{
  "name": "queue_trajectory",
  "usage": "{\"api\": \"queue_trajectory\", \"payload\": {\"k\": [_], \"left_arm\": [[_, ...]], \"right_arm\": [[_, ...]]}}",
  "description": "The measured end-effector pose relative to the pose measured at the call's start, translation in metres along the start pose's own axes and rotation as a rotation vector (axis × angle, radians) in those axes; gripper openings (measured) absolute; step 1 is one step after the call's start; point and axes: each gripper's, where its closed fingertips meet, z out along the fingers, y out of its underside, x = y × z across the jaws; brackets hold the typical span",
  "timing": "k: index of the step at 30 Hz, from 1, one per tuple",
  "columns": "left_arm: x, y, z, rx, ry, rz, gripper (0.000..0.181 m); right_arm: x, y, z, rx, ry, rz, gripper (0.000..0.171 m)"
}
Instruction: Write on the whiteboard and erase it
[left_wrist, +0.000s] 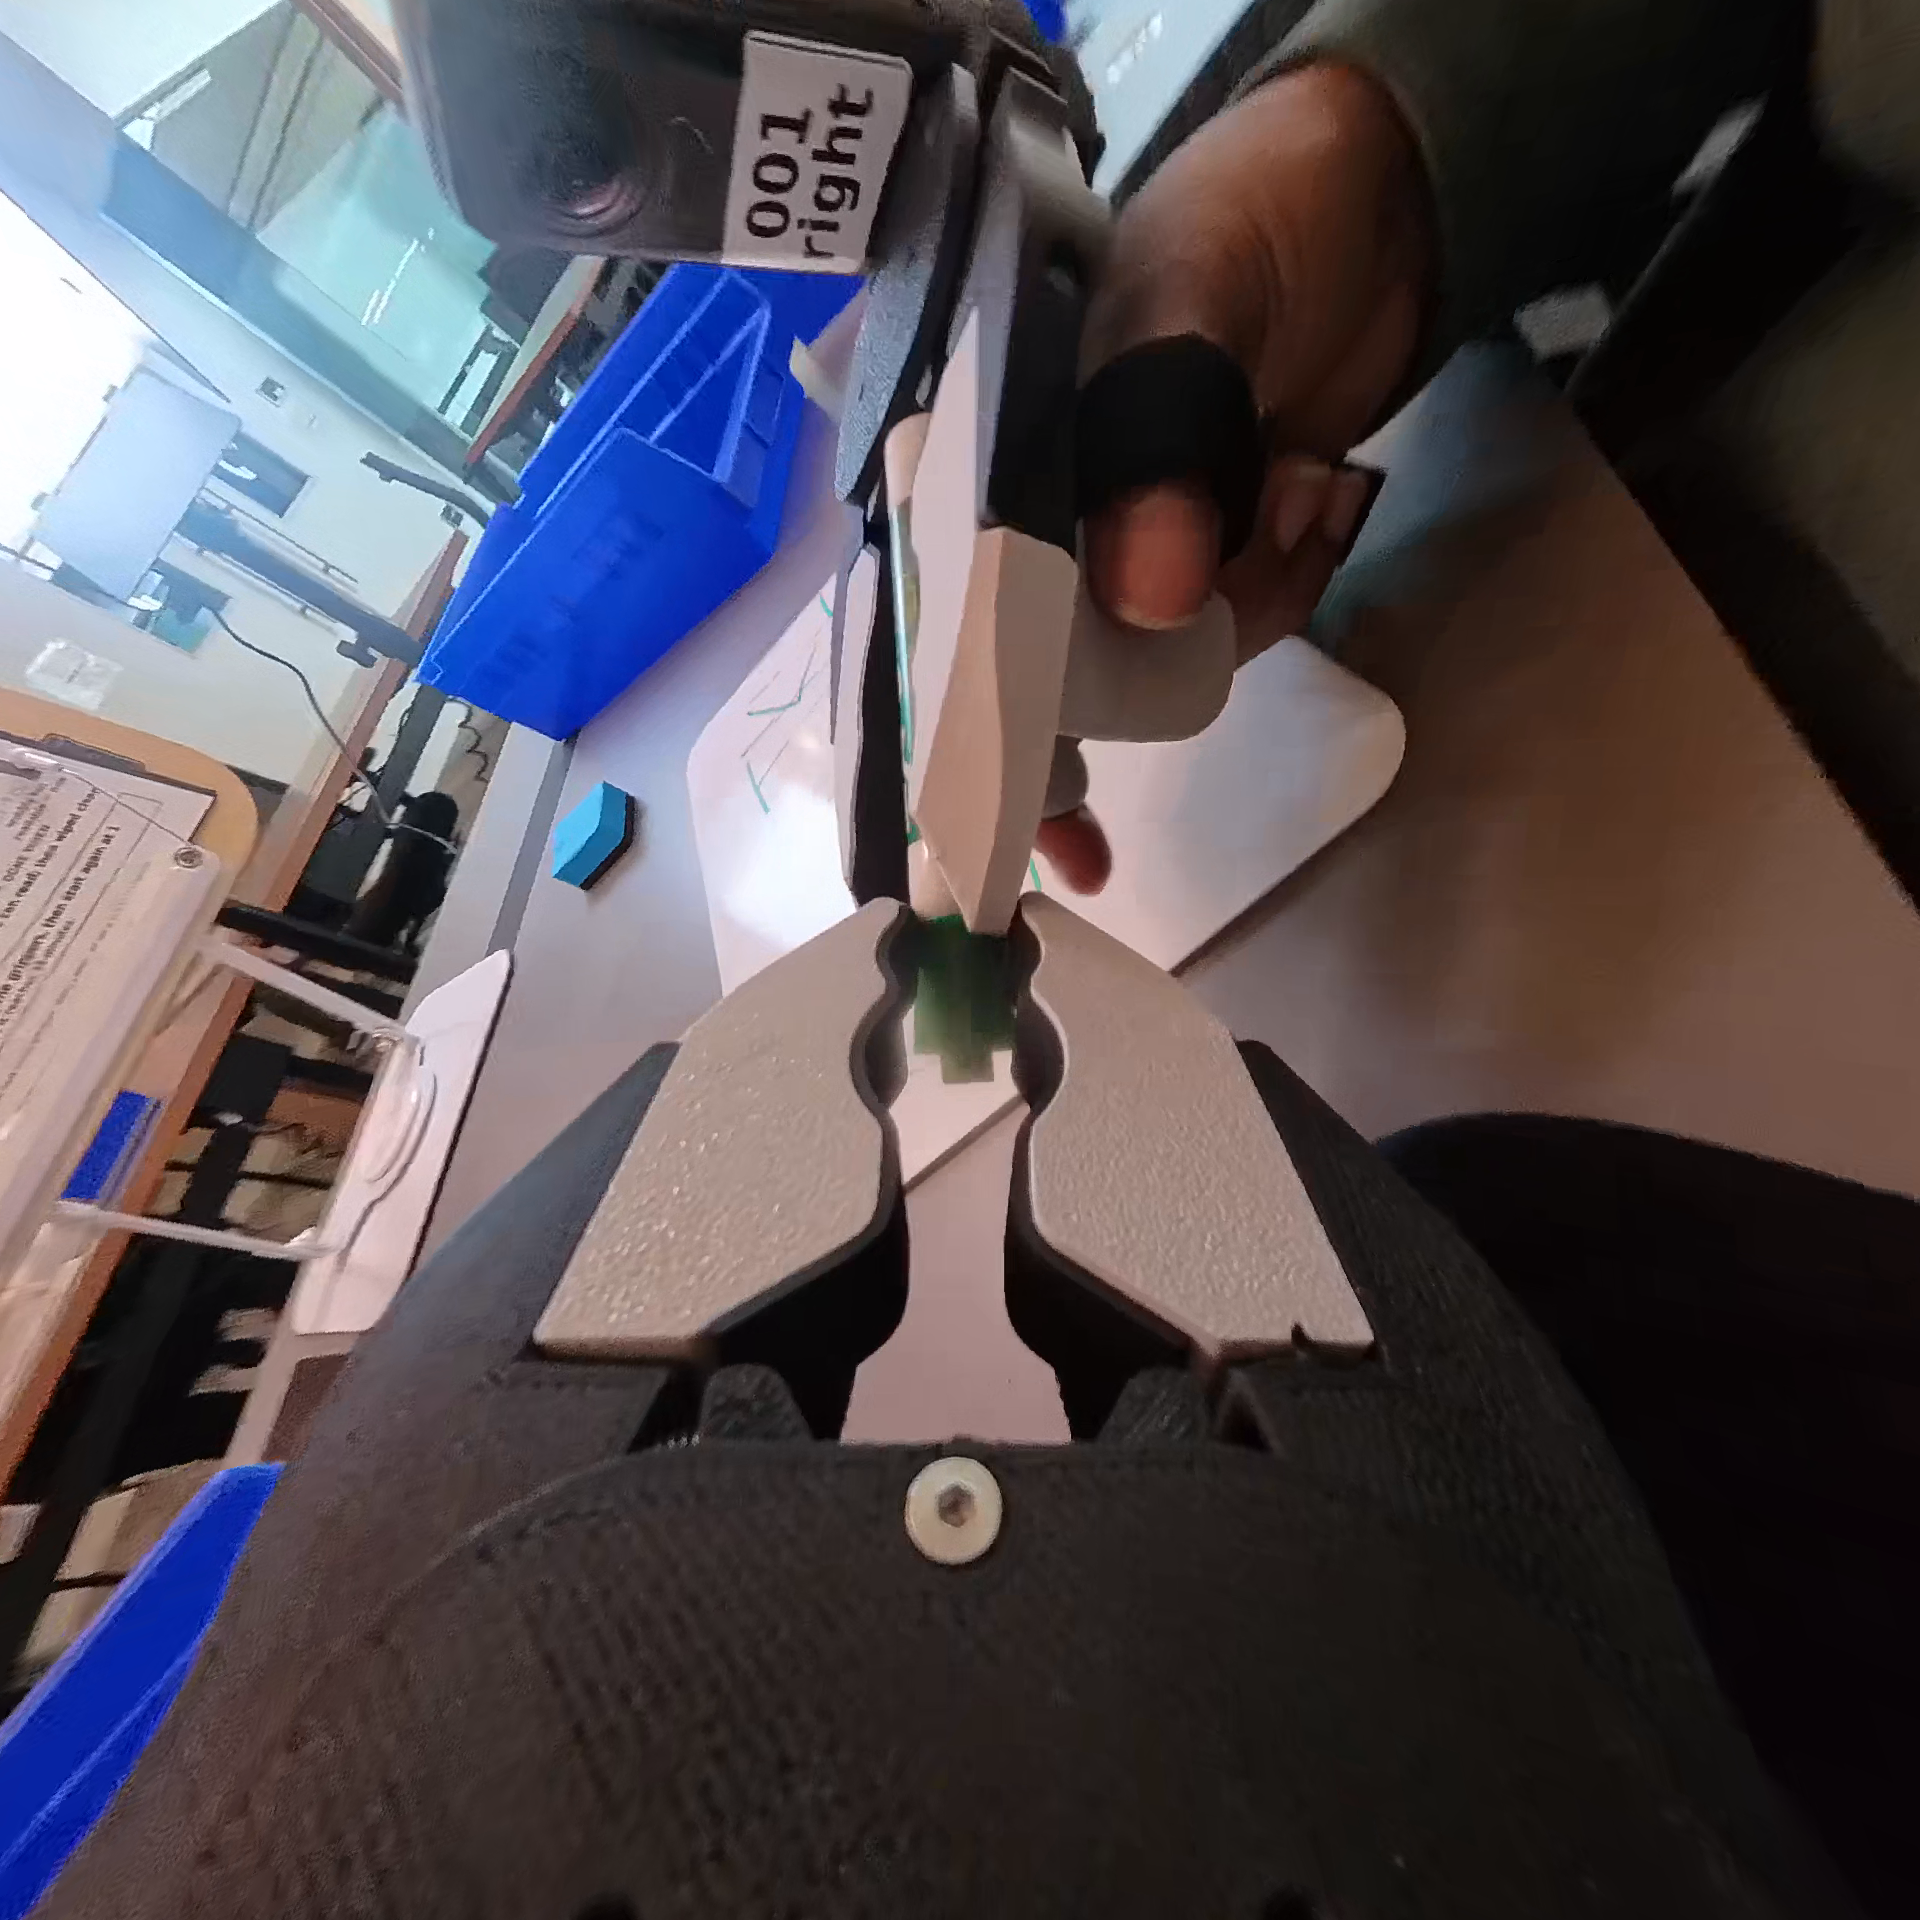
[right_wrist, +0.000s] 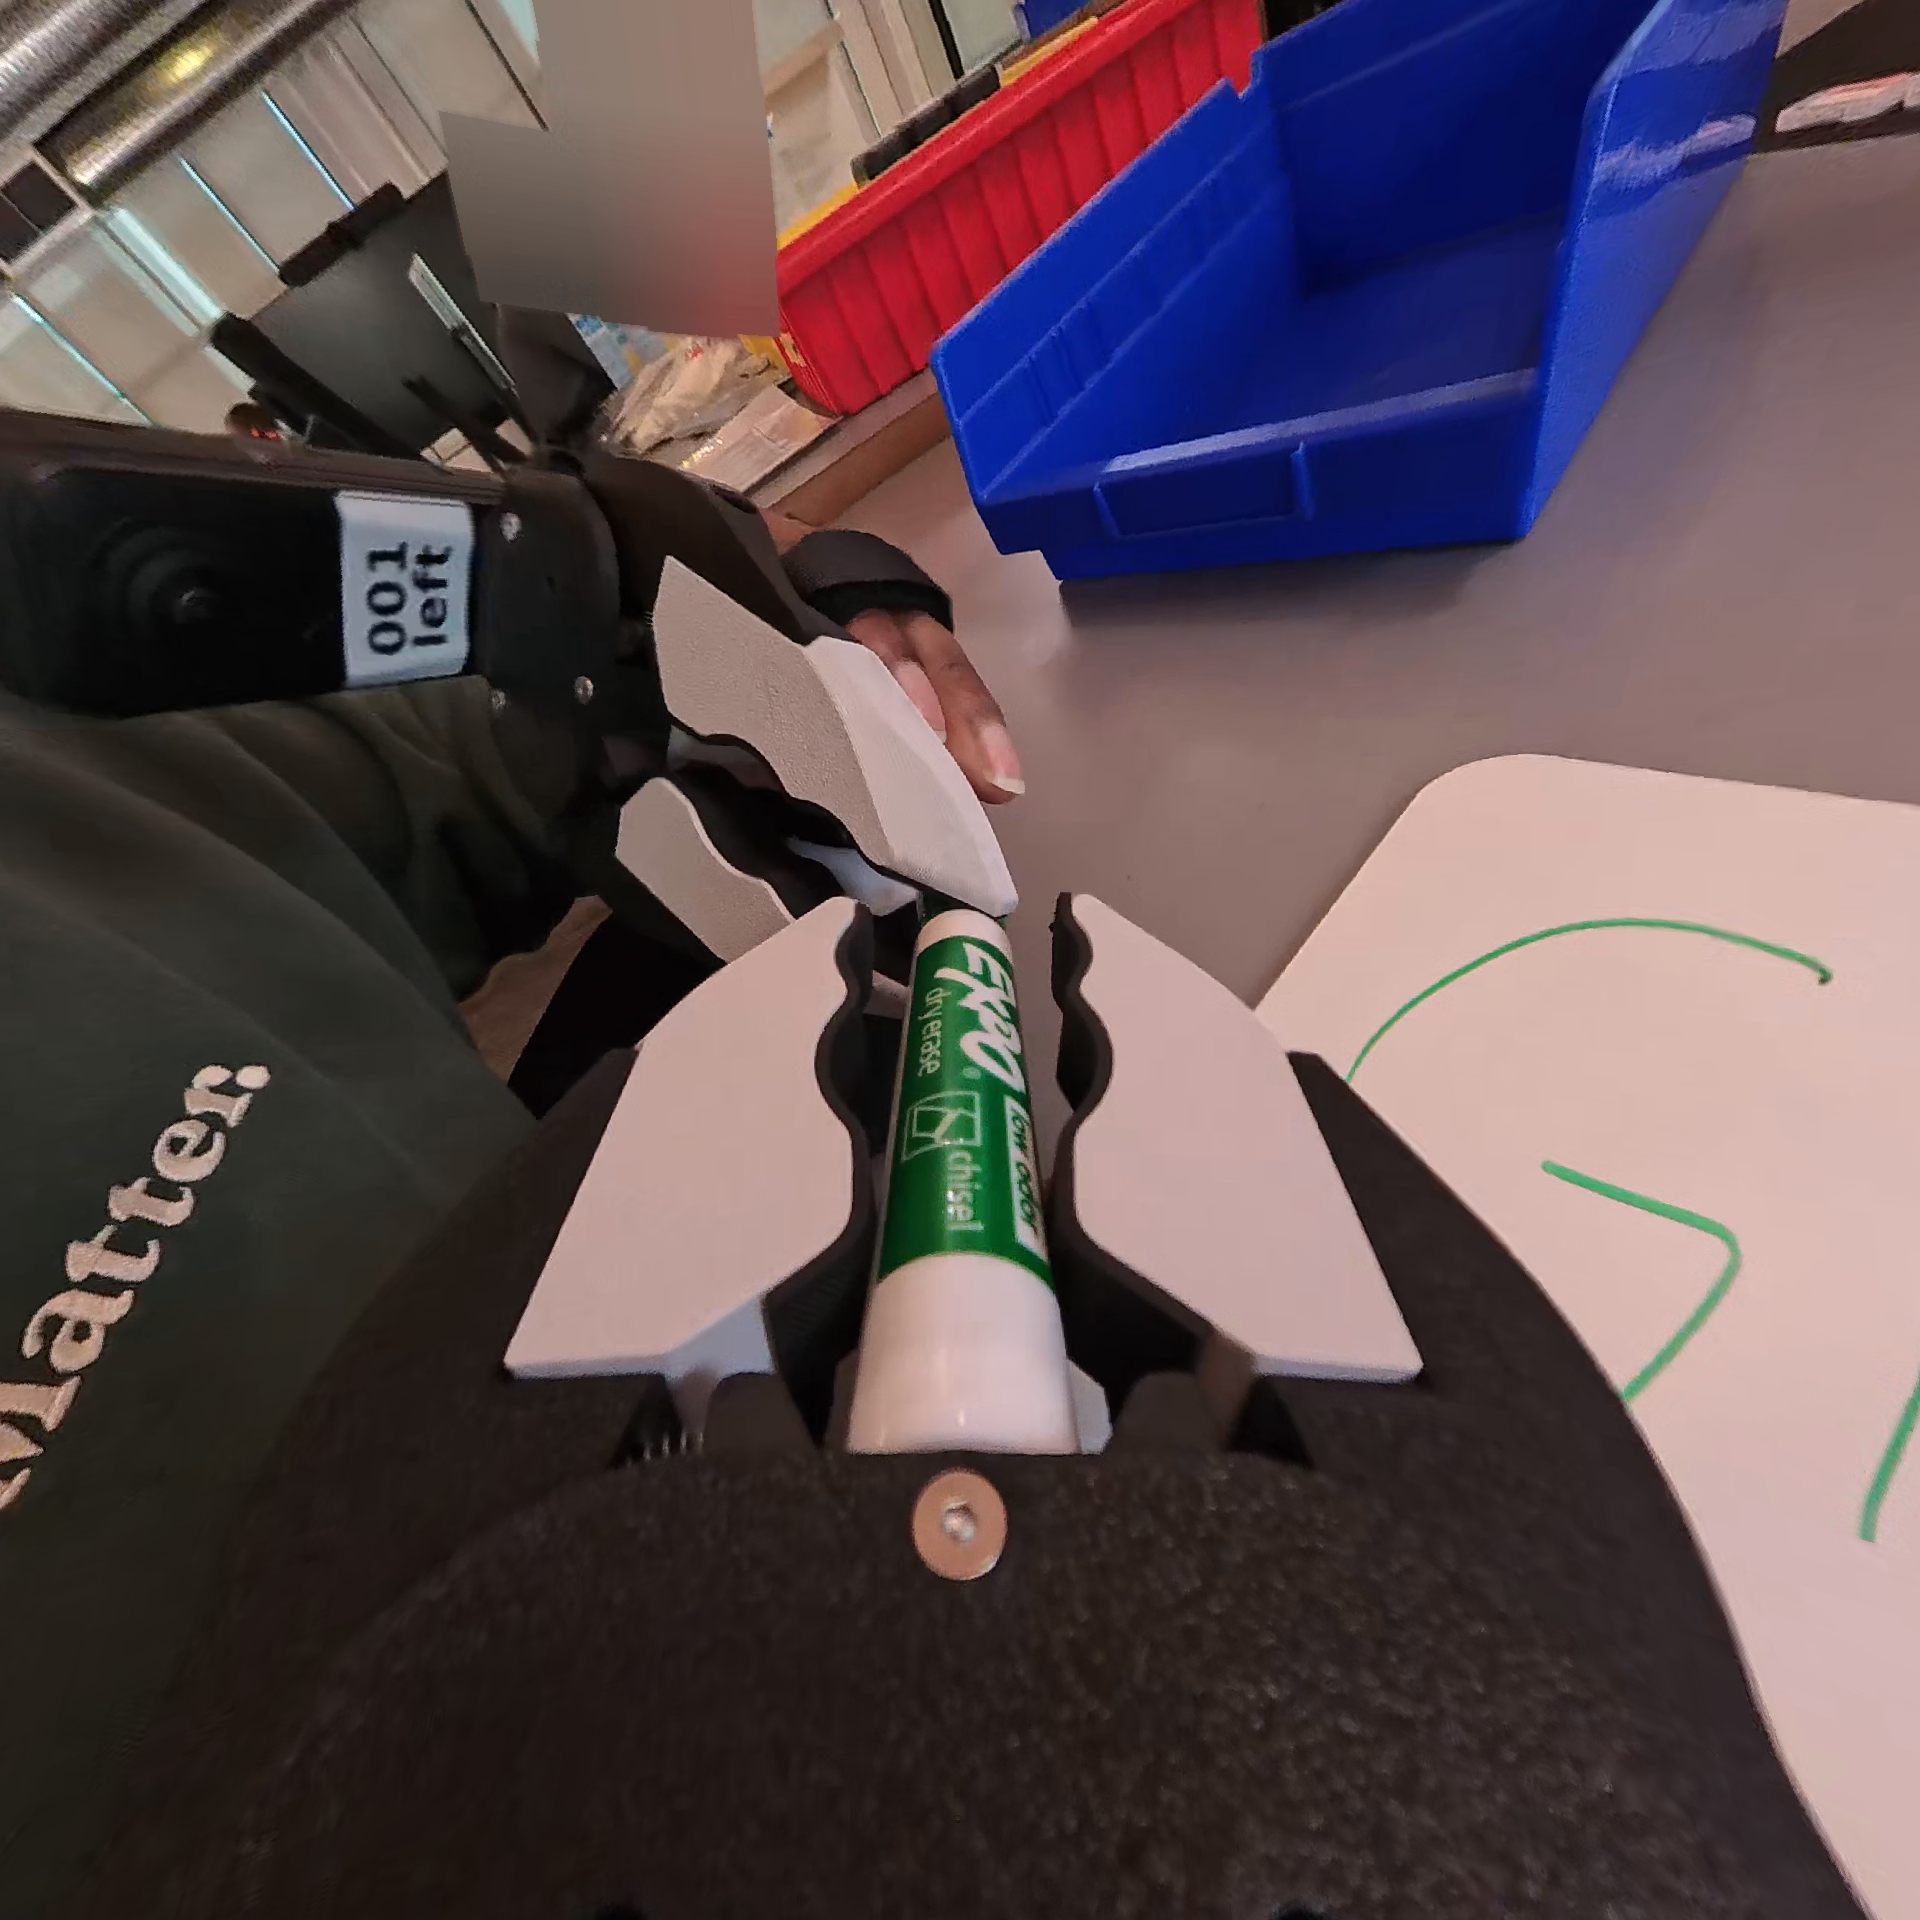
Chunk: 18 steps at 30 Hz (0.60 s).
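Observation:
My right gripper (right_wrist: 956, 925) is shut on a green-and-white marker (right_wrist: 961, 1174), which lies lengthwise between its fingers. My left gripper (left_wrist: 961, 935) meets it tip to tip and is shut on the marker's green cap (left_wrist: 961, 1003). The left gripper also shows in the right wrist view (right_wrist: 914, 894), with its fingertips at the marker's far end. The right gripper comes down from above in the left wrist view (left_wrist: 977, 852). The whiteboard (right_wrist: 1558, 1039) lies flat on the table with green strokes on it, and it also shows under the grippers (left_wrist: 1247, 810). A blue eraser (left_wrist: 594, 836) lies left of the board.
A blue bin (right_wrist: 1351, 312) stands behind the board, and it also shows in the left wrist view (left_wrist: 623, 540). A red bin (right_wrist: 987, 208) sits farther back. A clear stand holding a printed sheet (left_wrist: 104, 935) is at the left. The person's dark sleeve (right_wrist: 208, 1039) is close by. My two grippers' fingertips are within a few centimetres of each other.

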Motion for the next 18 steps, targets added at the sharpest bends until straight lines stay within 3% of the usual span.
{"api": "queue_trajectory", "payload": {"k": [5,9,14,16,18], "left_arm": [[-0.005,0.009,-0.002,-0.046,0.036,-0.059,0.016],[0.004,0.024,0.003,-0.125,0.1,-0.088,0.016],[0.022,0.018,0.008,-0.131,0.146,-0.063,0.016],[0.023,0.02,0.008,-0.148,0.145,-0.048,0.016],[0.024,0.016,0.008,-0.111,0.149,-0.069,0.016]], "right_arm": [[-0.001,-0.026,-0.028,-0.033,0.048,-0.292,0.049],[0.003,-0.021,-0.045,-0.27,0.143,-0.588,0.049],[0.016,0.024,-0.028,-0.585,0.232,-0.869,0.038],[0.021,0.036,-0.022,-0.654,0.255,-0.954,0.019],[0.021,0.037,-0.022,-0.669,0.267,-0.996,0.018]]}}
